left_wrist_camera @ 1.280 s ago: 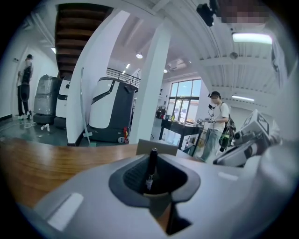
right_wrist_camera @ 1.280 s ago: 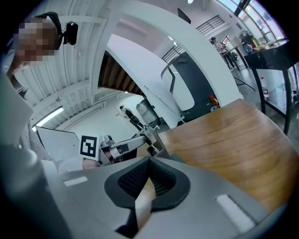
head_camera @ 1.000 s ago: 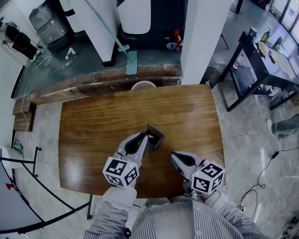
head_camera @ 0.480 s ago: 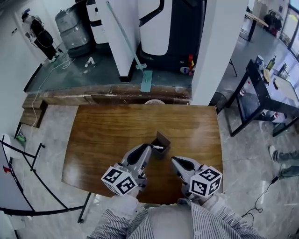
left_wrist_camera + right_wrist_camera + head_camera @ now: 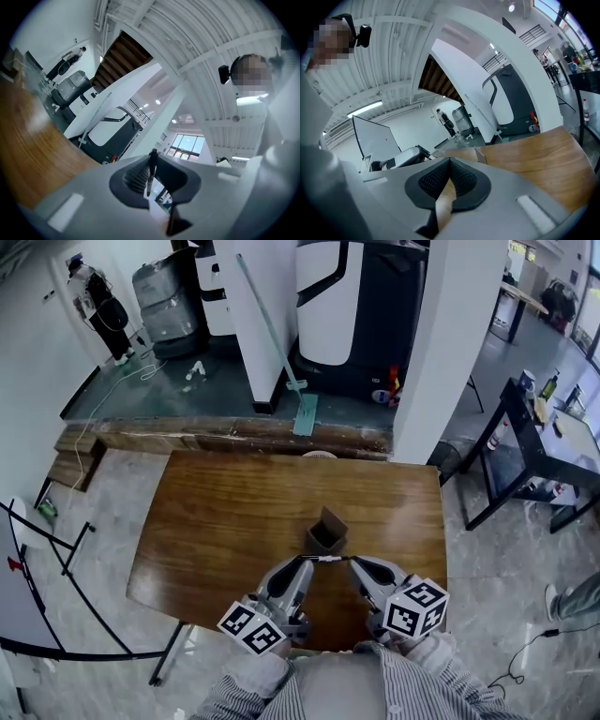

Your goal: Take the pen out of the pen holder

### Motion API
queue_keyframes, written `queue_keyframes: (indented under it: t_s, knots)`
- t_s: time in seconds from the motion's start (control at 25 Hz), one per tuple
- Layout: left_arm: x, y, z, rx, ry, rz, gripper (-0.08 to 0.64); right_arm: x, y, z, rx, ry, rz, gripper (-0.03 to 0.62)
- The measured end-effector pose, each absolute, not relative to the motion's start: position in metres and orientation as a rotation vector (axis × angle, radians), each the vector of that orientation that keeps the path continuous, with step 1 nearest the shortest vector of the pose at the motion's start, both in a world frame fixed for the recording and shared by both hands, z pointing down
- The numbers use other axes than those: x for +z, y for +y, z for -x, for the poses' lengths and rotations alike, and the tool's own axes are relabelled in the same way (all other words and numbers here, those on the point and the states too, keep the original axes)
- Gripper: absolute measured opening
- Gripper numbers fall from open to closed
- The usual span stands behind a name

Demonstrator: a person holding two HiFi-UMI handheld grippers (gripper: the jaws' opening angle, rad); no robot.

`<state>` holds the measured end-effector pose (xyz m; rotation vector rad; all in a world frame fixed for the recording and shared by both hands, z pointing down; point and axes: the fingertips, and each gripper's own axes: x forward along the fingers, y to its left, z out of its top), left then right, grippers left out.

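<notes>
The holder [image 5: 326,532] stands upright on the table [image 5: 216,512], near the front edge and a little right of centre. It is a small brown box with an open top. In the head view its mouth shows only a dark inside, and I cannot tell whether anything lies in it.

The pen [image 5: 325,559] is out of the holder. It lies roughly level in the air, just on the near side of the holder and above the wood. The left gripper [image 5: 302,562] holds it by one end. In the left gripper view the jaws are clamped on the thin dark shaft, which stands across the ribbed pads with its tip poking past them.

The pen's free end reaches toward the right gripper [image 5: 355,562], which hangs just beside it at about the same height. Whether the two touch I cannot tell. In the right gripper view the jaws are together with the pads meeting at the tips, and nothing is between them.

Behind the table's far edge the rim of a white basket [image 5: 320,455] shows. Its contents are hidden.
</notes>
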<state>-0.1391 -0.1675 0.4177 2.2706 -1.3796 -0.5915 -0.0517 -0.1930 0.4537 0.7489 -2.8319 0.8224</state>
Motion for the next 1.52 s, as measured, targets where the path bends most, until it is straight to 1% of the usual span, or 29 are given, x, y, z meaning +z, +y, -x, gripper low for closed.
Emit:
queue_keyframes:
  t_s: [0.56, 1.52]
  knots:
    - [0.456, -0.141, 0.127, -0.540, -1.400, -2.121, 0.049, 0.464, -0.172, 0.049, 0.876, -2.835, -0.723, 0.000]
    - [0.460, -0.127, 0.128, -0.559, -1.375, -2.109, 0.049, 0.473, -0.154, 0.051, 0.850, -2.794, -0.712, -0.002]
